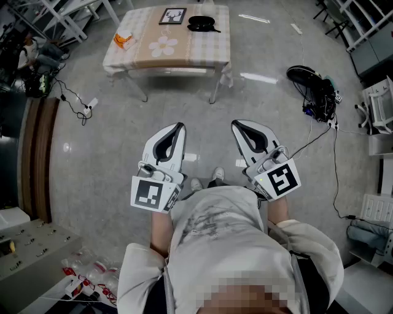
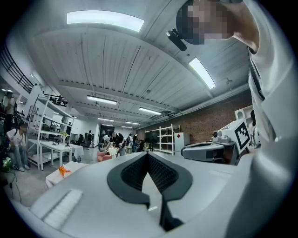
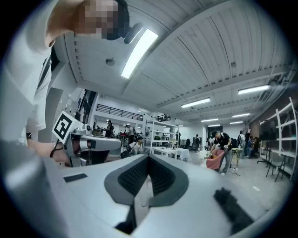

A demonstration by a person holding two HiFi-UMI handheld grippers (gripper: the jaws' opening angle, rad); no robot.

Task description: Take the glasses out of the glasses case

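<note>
Fingers of my left gripper (image 1: 178, 126) and right gripper (image 1: 237, 125) are pressed together on nothing. Well ahead of them, on the far worktop (image 1: 202, 52), lies what I take for the glasses case (image 1: 202, 24), dark and too small to be sure of. Nothing is done yet, I judge: approaching, opening and lifting the glasses out all remain.

Open floor (image 1: 184, 116) lies between the left gripper (image 1: 180, 125), the right gripper (image 1: 235, 124) and the table (image 1: 190, 56)'s near edge. An orange packet (image 1: 124, 39) sits at the table's left edge. A picture frame (image 1: 172, 16) and a black object (image 1: 202, 23) sit along the far edge. Cables (image 1: 77, 104) trail on the floor beside the near left corner.
</note>
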